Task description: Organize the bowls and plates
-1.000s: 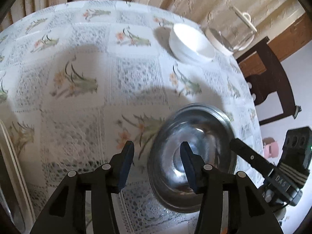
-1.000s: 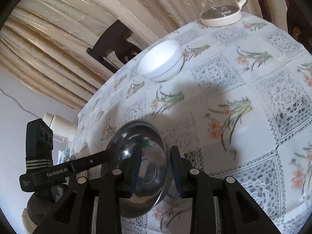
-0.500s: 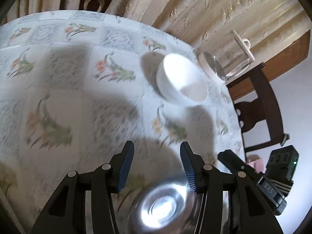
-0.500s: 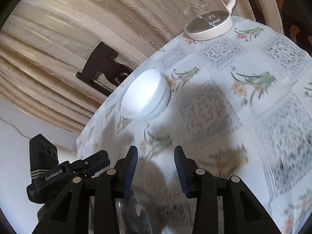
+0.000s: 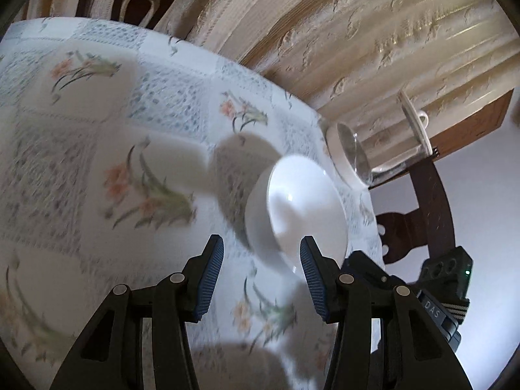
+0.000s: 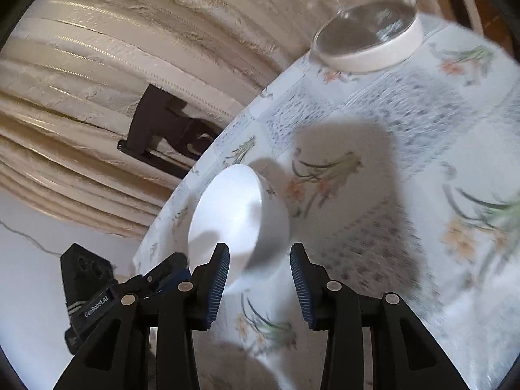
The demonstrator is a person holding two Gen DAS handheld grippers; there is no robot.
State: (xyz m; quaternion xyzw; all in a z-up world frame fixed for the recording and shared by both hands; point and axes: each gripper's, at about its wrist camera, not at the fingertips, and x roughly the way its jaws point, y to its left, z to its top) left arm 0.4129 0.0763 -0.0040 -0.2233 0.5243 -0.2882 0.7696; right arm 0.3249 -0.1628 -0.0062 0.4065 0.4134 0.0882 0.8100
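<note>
A white bowl (image 5: 302,208) stands on the floral tablecloth (image 5: 97,149), just beyond my left gripper (image 5: 261,284), which is open with nothing between its fingers. In the right wrist view the same white bowl (image 6: 240,217) sits right in front of my right gripper (image 6: 259,287), also open and empty. Each gripper shows at the edge of the other's view: the right gripper body (image 5: 445,292) at lower right, the left gripper body (image 6: 94,299) at lower left. The steel bowl is out of view.
A glass kettle on a white base (image 6: 370,42) stands past the bowl near the table's far edge, also visible as the kettle (image 5: 354,156). Dark wooden chairs (image 5: 419,214) (image 6: 162,130) stand around the table, and beige curtains (image 5: 357,32) hang behind.
Both grippers have moved forward from the steel bowl toward the white bowl. The right gripper let go of the steel bowl's rim, and that bowl dropped out of view.
</note>
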